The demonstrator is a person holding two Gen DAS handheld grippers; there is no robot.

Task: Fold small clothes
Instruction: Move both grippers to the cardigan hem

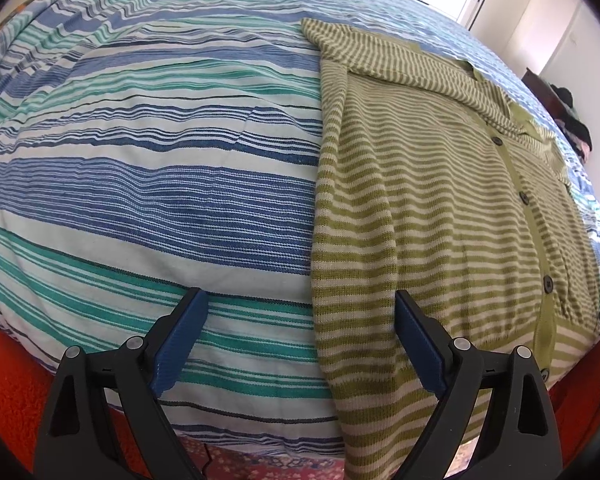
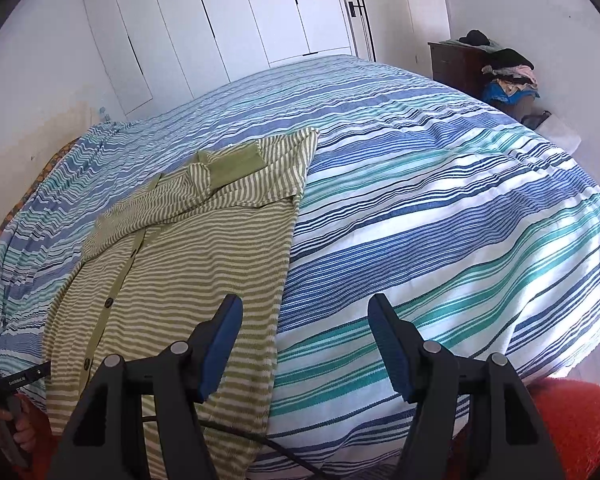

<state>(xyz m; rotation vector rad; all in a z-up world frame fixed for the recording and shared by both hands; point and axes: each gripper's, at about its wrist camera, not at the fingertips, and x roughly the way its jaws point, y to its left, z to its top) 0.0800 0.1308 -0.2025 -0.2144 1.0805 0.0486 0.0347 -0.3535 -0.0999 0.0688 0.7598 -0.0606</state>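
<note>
So from the left wrist view, the left gripper (image 1: 302, 312) has its jaws spread wide, holding nothing, hovering at the near edge of the striped bedspread (image 1: 160, 168). The green striped cardigan (image 1: 432, 208) lies flat to its right, hem hanging over the near edge.

Right wrist view: right gripper (image 2: 305, 320) also wide apart and empty, cardigan (image 2: 188, 256) on the left, sleeves folded across the far end.

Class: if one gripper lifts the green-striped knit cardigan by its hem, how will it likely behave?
The green-striped knit cardigan would probably sag limply, since it already drapes over the striped bedspread edge. Its folded-in sleeves would likely fall open. It seems light and not slippery.
</note>
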